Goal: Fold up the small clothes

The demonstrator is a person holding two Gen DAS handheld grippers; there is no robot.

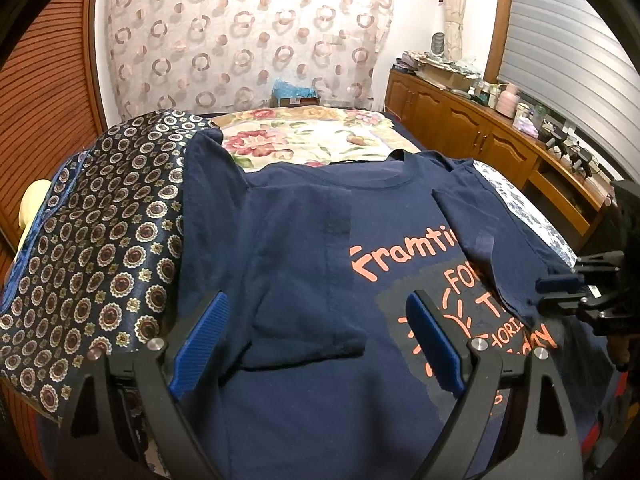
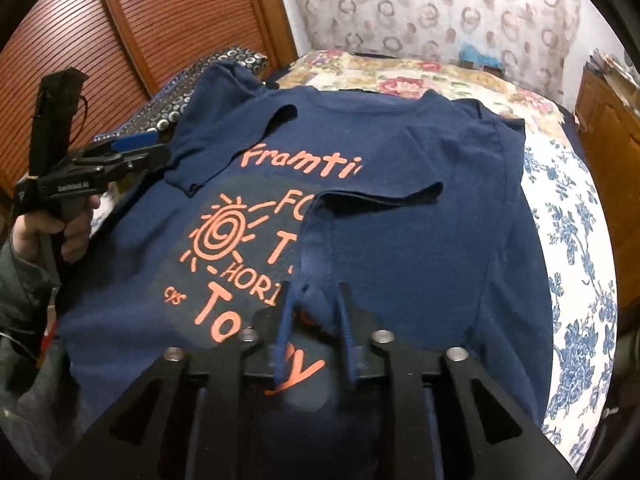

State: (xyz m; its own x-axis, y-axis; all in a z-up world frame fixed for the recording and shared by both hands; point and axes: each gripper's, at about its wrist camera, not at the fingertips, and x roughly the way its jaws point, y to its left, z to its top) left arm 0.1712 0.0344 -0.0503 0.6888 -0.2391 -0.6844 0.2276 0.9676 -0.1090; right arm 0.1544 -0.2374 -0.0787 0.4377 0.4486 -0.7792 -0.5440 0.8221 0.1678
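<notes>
Two grippers working over a navy T-shirt (image 1: 304, 240) lying face up on the bed (image 1: 320, 140), both sleeves folded inward across the chest. Left gripper (image 1: 320, 344) hovering at the near left with fingers spread wide, holding nothing. Right gripper (image 2: 314, 320) reaching in at the right edge, fingers narrowly parted around a fold of the shirt; grip unclear.

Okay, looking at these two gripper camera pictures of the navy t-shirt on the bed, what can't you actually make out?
- Orange print on the t-shirt: both views, words cut off by the folded-in side panel.
- Right gripper: right wrist view, whether the pads press the fabric edge between them is unclear.
- T-shirt hem: both views, hidden behind the gripper bodies.
- Items on the wooden cabinet: left wrist view, too small.
</notes>
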